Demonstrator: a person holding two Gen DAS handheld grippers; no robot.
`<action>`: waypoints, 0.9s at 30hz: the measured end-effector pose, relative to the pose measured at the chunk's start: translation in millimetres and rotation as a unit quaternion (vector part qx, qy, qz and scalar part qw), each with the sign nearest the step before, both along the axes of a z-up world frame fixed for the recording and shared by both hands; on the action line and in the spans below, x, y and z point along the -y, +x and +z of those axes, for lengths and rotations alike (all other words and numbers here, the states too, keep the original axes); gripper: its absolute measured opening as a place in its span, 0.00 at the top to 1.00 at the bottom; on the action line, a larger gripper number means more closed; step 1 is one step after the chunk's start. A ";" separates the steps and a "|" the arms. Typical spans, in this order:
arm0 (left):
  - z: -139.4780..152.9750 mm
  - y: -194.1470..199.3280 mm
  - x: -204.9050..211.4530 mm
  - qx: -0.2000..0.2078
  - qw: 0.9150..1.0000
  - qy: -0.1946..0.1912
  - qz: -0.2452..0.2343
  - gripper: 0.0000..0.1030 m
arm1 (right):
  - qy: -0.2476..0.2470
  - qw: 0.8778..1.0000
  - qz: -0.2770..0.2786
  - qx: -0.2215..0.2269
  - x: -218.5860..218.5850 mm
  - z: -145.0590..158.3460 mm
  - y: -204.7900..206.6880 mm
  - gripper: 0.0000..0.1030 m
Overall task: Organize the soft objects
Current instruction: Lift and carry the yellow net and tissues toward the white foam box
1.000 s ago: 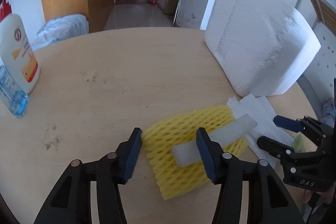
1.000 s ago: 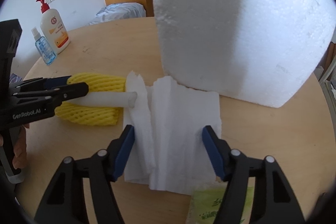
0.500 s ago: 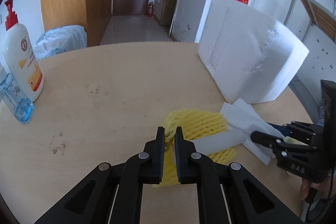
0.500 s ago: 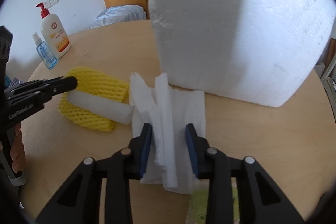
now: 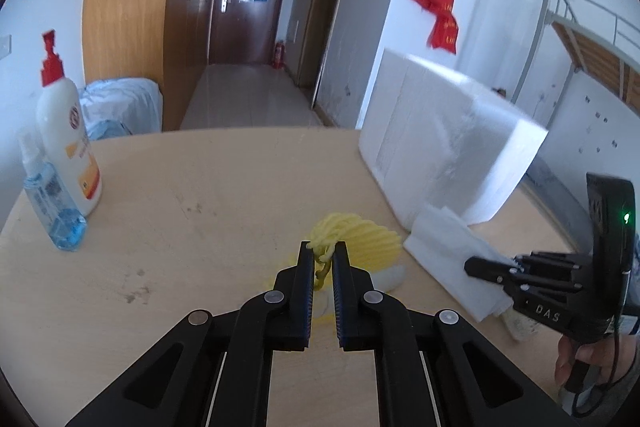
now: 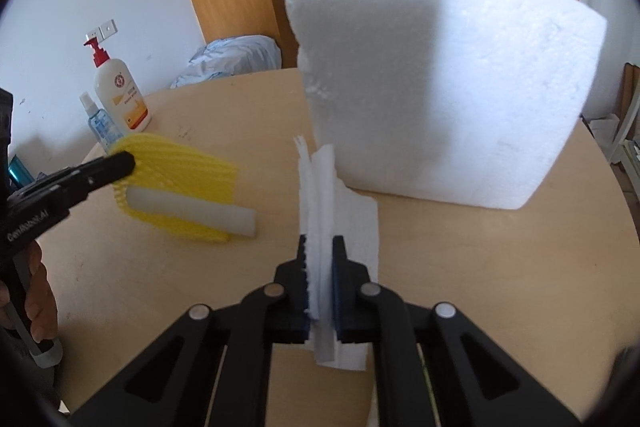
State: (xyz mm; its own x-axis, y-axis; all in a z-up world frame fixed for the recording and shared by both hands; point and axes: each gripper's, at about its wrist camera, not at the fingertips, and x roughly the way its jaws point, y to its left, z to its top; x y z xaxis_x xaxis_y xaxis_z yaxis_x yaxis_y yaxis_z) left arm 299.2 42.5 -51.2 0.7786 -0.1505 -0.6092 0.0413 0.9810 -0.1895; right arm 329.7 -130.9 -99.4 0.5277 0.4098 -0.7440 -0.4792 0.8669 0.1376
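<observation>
in the left wrist view, our left hand-held gripper (image 5: 323,255) sits at lower centre, pinched nearly closed on a corner of the yellow foam net (image 5: 372,241), which lifts off the worktop (image 5: 200,227). a white foam stick (image 6: 192,213) lies against the net. in the right wrist view, our right hand-held gripper (image 6: 322,251) at lower centre is clamped tight on bunched white tissue (image 6: 320,187), in front of the big styrofoam block (image 6: 440,87).

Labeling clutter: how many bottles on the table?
2, both at the table's far left edge: the pump bottle and the smaller spray bottle right beside it. None seem hidden.
</observation>
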 end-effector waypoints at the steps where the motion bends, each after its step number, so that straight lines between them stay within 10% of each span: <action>1: 4.2 -3.9 -0.4 0.008 1.000 0.001 0.002 0.91 | 0.000 1.000 -0.003 0.001 0.8 1.3 -1.6 0.90; 27: 56.0 -95.4 19.6 0.078 0.996 0.036 0.027 0.91 | 0.049 0.996 -0.009 0.073 17.8 59.2 -73.1 0.89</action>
State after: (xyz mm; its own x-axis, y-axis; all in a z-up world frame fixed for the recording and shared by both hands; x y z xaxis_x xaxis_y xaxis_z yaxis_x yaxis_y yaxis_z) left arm 203.9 22.9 4.8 0.8700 -0.0665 -0.4886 0.0115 0.9933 -0.1147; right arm 256.5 -148.7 -40.2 0.6346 0.4669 -0.6158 -0.4853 0.8609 0.1527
